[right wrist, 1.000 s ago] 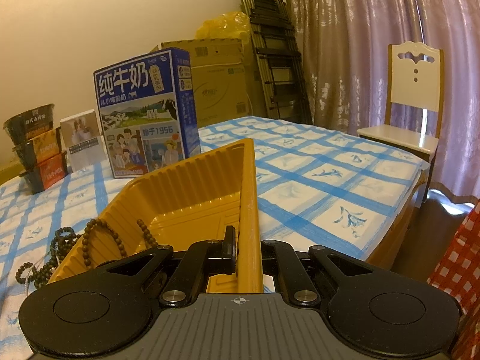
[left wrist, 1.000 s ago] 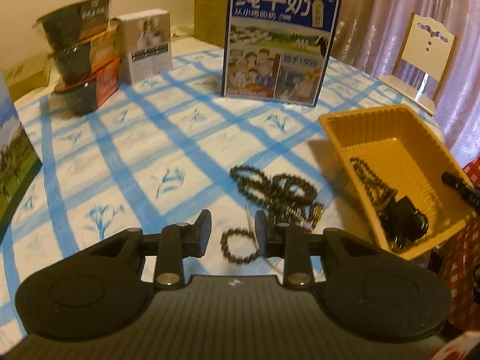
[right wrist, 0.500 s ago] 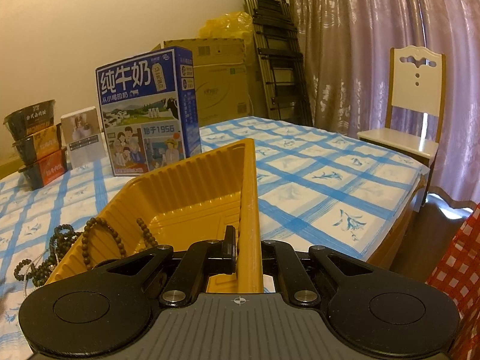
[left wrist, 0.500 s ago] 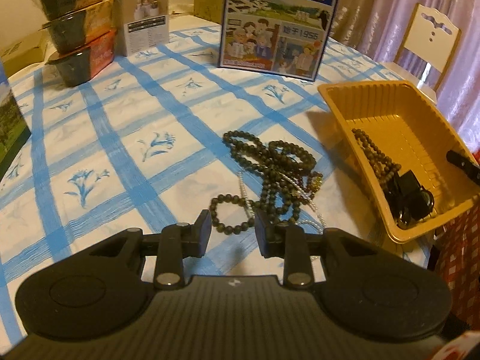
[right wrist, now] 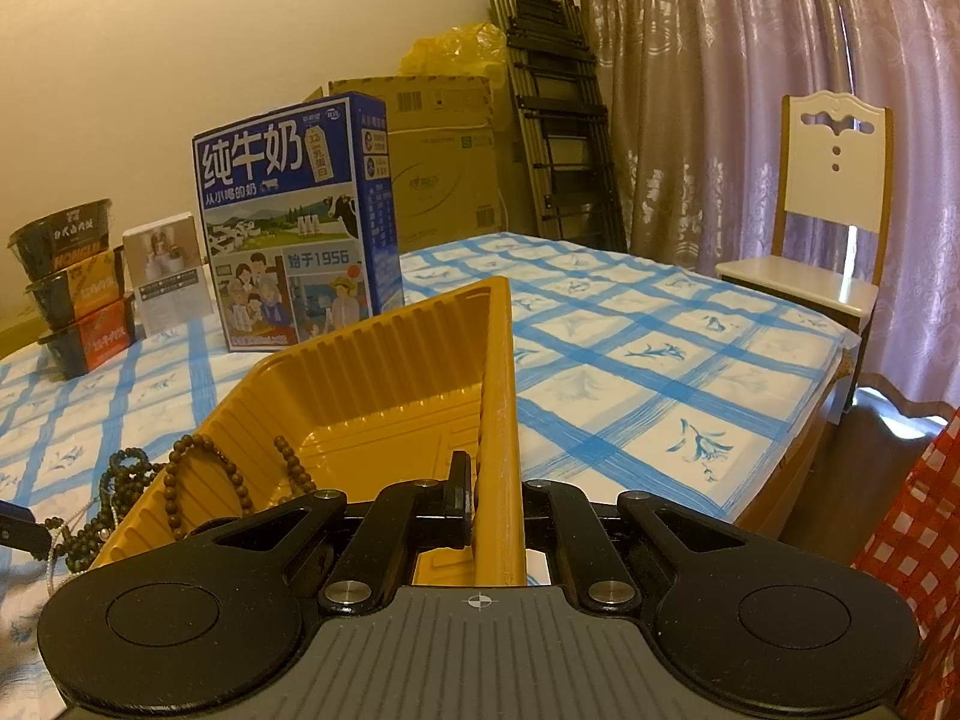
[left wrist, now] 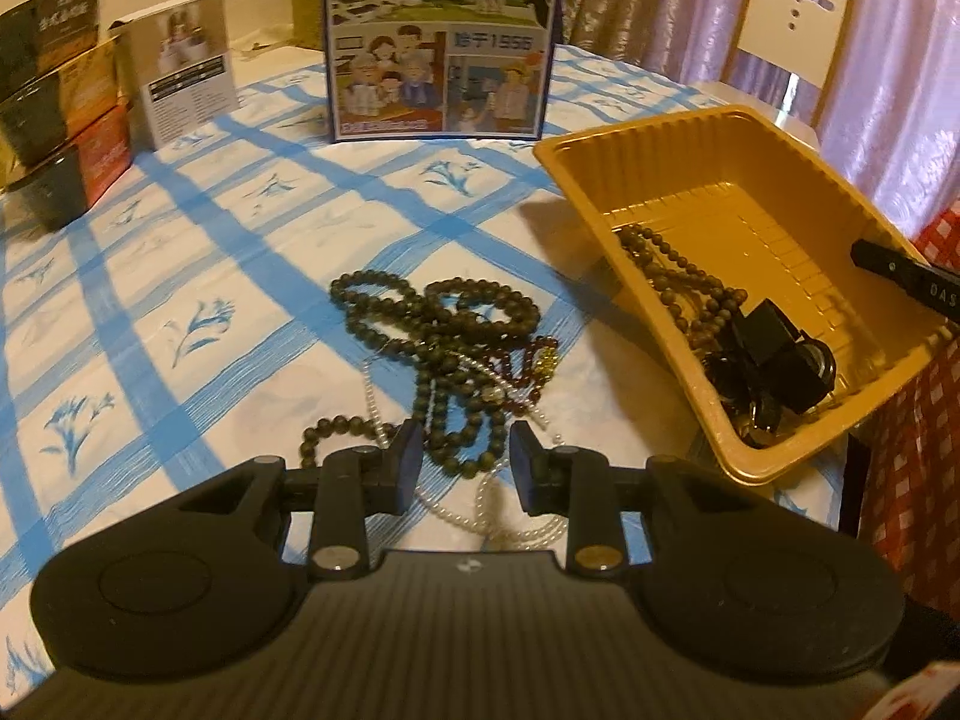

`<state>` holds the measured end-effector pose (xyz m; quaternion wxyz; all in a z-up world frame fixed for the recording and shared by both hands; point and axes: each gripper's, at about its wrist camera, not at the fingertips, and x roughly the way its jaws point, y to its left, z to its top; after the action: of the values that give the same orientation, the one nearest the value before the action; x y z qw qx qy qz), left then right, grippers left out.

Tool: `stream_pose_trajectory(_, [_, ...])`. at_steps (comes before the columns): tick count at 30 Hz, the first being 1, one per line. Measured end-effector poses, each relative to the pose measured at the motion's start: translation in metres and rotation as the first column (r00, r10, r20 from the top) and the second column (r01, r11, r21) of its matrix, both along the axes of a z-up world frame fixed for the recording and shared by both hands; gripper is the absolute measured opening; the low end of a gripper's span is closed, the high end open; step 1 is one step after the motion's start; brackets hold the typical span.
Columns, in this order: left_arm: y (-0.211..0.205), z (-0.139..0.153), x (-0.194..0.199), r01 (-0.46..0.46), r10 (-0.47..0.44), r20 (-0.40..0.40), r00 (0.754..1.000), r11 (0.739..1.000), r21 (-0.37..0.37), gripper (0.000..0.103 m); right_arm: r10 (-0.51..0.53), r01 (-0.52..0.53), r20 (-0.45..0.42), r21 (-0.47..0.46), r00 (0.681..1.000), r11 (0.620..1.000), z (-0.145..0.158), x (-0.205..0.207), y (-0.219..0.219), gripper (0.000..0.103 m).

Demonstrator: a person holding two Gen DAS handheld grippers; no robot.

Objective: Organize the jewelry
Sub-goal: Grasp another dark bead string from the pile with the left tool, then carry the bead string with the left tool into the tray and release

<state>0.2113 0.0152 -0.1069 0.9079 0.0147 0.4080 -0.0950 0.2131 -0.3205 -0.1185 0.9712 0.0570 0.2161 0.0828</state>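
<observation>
The left gripper (left wrist: 463, 456) is held partly open above the heap of dark bead strings (left wrist: 444, 336) on the checked tablecloth (left wrist: 180, 252), with nothing pinched between its fingers. The right gripper (right wrist: 493, 504) is clamped shut on the near wall of the yellow tray (right wrist: 372, 378), which is tipped up at that side. One brown bead string (left wrist: 672, 270) and some black pieces (left wrist: 774, 354) are already gathered in the tray's low corner.

A snag is likely: the dark strings are tangled with a thin pearl strand (left wrist: 510, 516) and a reddish string (left wrist: 522, 369), so several may be dragged up together, or one may slip free and be dropped short of the tray. If the tray is tipped further, its contents could be spilled over the low rim, which is seen close to the table edge.

The near loops of the pearl strand are hidden behind the left gripper's body. The black pieces in the tray cannot be identified, and how many separate strings make up the heap cannot be told.
</observation>
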Motion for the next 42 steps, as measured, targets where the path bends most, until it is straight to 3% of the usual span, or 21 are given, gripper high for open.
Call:
stream_pose_trajectory(15, [-0.023,-0.019,0.024,0.096,-0.096,0.002,0.995,0.991,0.098,0.027,0.000,0.000,0.001,-0.002,1.000,1.000,0.000,0.000,0.001,0.006])
stream_pose_trajectory(28, [-0.038,-0.031,0.037,0.162,-0.168,0.011,0.986,0.965,0.207,0.014,0.000,0.000,0.000,0.000,1.000,1.000,0.000,0.000,0.002,0.006])
stream_pose_trajectory(34, [-0.039,-0.031,0.035,0.170,-0.179,0.022,0.984,0.959,0.226,0.008,0.000,0.000,-0.001,0.001,1.000,1.000,-0.001,0.000,0.002,0.006])
stream_pose_trajectory(42, [-0.035,-0.014,0.022,0.159,-0.176,0.071,0.982,0.966,0.204,0.008,0.000,0.000,-0.001,0.002,1.000,1.000,-0.001,0.000,0.002,0.006])
